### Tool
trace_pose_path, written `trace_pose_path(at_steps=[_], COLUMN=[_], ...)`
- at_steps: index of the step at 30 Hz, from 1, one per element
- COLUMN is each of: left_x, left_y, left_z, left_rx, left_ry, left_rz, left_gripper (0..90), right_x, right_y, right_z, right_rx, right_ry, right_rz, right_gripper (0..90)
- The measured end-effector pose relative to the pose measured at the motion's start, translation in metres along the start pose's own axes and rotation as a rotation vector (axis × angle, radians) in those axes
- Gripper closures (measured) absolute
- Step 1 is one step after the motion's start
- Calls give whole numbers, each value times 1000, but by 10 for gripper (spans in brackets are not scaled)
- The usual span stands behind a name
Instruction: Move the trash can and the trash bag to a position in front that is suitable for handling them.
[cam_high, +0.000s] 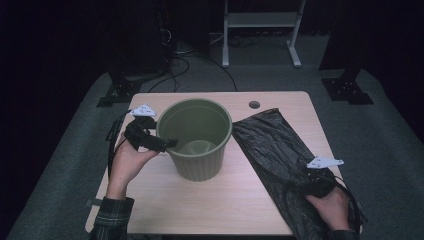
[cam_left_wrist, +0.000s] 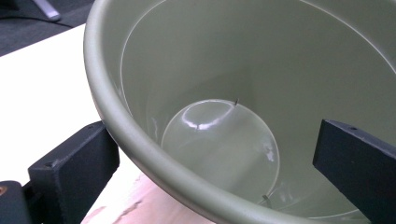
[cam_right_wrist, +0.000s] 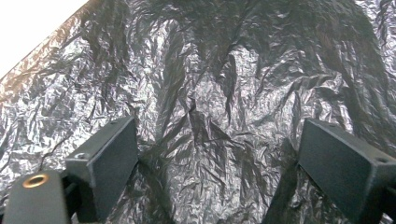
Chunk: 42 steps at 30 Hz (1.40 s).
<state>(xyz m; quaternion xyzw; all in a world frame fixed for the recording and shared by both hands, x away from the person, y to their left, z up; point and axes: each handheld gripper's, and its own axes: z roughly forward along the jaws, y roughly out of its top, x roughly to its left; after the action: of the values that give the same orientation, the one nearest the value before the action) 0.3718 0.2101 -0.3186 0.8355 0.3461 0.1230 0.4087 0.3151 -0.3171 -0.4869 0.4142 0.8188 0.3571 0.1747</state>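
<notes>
The person's left hand (cam_high: 131, 161) is at the bottom of the high view, holding the left gripper (cam_high: 165, 144) at the rim of the green bucket (cam_high: 200, 155). The left gripper view shows more: its jaws are spread wide, one outside the rim and one inside, and the bucket has nothing in it. The bucket stands mid-table (cam_high: 210, 200). To its right lies a crinkly black trash bag (cam_high: 280, 150). The right gripper (cam_right_wrist: 215, 163) sits over it, jaws spread wide.

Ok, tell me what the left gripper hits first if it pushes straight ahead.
The left gripper straddles the green bin's rim; going on, the rim likely meets the gripper's body first, though depth is unclear.
</notes>
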Motion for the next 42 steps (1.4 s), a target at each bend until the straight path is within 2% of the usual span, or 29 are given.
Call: trace_pose_path(at_steps=[12, 18, 24, 31, 35, 42], left_x=[-31, -42, -46, -50, -46, -39], left_y=[-11, -14, -13, -13, -12, -3], left_z=[-3, -5, -6, -6, -9, -26], left_rx=[-39, -33, -19, -14, -34, -82], left_ry=[-52, -63, -50, -61, -61, -28], left_rz=[20, 30, 29, 38, 28, 32], left_gripper=[0, 0, 0, 0, 0, 0], right_x=[1, 1, 1, 1, 1, 1], right_y=[0, 0, 0, 0, 0, 0], right_z=[0, 0, 0, 1, 1, 1], right_rx=[-1, -2, -2, -2, 0, 0], right_ry=[-7, -8, -8, -11, -17, -17], right_rz=[3, 3, 4, 5, 12, 11], right_gripper=[112, 112, 112, 112, 105, 105])
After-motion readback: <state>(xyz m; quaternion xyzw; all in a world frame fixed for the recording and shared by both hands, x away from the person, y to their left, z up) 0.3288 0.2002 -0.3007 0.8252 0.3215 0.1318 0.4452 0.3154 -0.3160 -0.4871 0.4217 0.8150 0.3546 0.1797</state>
